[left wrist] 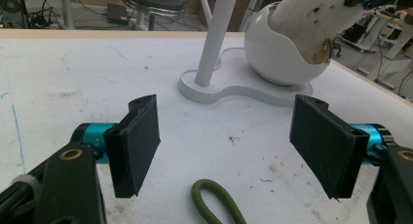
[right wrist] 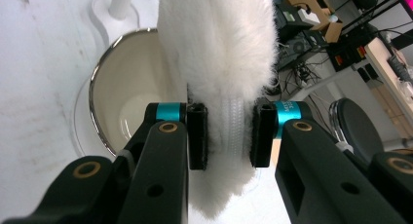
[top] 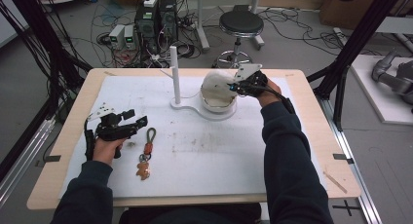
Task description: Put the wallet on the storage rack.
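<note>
At the far right of the bench (top: 311, 151) we logged the right claw (right wrist: 228, 136) clamped on a white fluffy item (right wrist: 219, 53), held just above the white bowl (right wrist: 122, 107) on its stand base. Step judged: lowering it in; next move calls for descent, then release. Left claw (left wrist: 229, 146): jaws wide apart, idle over a green keychain loop (left wrist: 216, 202). Item's lower end cut off; its exact nature unclear.
</note>
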`<action>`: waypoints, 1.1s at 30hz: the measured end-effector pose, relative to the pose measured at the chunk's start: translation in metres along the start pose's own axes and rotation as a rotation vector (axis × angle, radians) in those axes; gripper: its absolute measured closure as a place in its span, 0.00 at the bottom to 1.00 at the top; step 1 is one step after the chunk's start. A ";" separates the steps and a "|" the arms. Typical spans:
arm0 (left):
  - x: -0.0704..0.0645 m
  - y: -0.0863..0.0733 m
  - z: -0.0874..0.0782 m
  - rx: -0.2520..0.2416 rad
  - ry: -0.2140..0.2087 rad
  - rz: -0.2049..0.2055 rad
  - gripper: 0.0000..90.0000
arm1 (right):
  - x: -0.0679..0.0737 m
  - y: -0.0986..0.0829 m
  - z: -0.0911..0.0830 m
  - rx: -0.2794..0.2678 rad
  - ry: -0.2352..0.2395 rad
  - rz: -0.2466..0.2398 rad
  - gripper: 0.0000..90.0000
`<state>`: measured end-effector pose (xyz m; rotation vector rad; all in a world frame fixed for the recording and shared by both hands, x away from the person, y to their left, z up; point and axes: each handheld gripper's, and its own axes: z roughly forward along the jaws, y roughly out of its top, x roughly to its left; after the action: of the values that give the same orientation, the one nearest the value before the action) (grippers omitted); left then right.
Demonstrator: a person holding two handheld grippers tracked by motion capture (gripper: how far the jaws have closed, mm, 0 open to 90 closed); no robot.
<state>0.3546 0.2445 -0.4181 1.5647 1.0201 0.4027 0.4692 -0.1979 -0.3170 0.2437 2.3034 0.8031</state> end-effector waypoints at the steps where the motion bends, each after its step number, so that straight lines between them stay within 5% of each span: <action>1: 0.000 0.000 0.000 -0.001 0.000 0.000 0.29 | 0.002 0.001 0.002 0.009 -0.005 -0.014 0.83; 8: 0.000 0.000 0.000 -0.001 -0.001 -0.003 0.29 | 0.013 0.007 0.019 0.057 0.010 -0.067 0.84; 16: 0.000 0.000 0.000 0.002 -0.004 -0.002 0.29 | 0.021 0.002 0.042 0.110 0.044 -0.050 0.84; 21: 0.000 -0.001 0.001 0.003 -0.005 -0.005 0.29 | 0.018 -0.007 0.036 0.064 0.035 0.057 0.74; 22: 0.000 -0.001 0.001 0.001 -0.005 -0.006 0.29 | 0.016 -0.011 0.033 0.034 0.031 0.116 0.68; 23: 0.000 -0.001 0.001 0.003 -0.004 -0.006 0.29 | 0.012 -0.019 0.027 0.021 0.075 0.233 0.55; 24: 0.000 -0.001 0.001 0.003 -0.004 -0.006 0.29 | 0.012 -0.019 0.027 0.021 0.075 0.233 0.55; 25: 0.000 -0.001 0.001 0.002 -0.005 -0.006 0.29 | 0.008 -0.024 0.020 0.007 0.095 0.310 0.52; 28: 0.000 -0.001 0.001 0.002 -0.005 -0.005 0.29 | 0.003 -0.028 0.007 -0.027 0.095 0.356 0.49; 29: 0.000 -0.001 0.000 0.006 -0.006 -0.005 0.29 | 0.001 -0.031 -0.007 -0.045 0.090 0.426 0.46; 33: 0.001 -0.001 0.000 0.006 -0.010 -0.006 0.30 | 0.003 -0.040 -0.036 -0.073 0.069 0.521 0.43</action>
<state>0.3543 0.2452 -0.4193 1.5676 1.0188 0.3875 0.4448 -0.2460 -0.3224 0.8160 2.2939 1.1604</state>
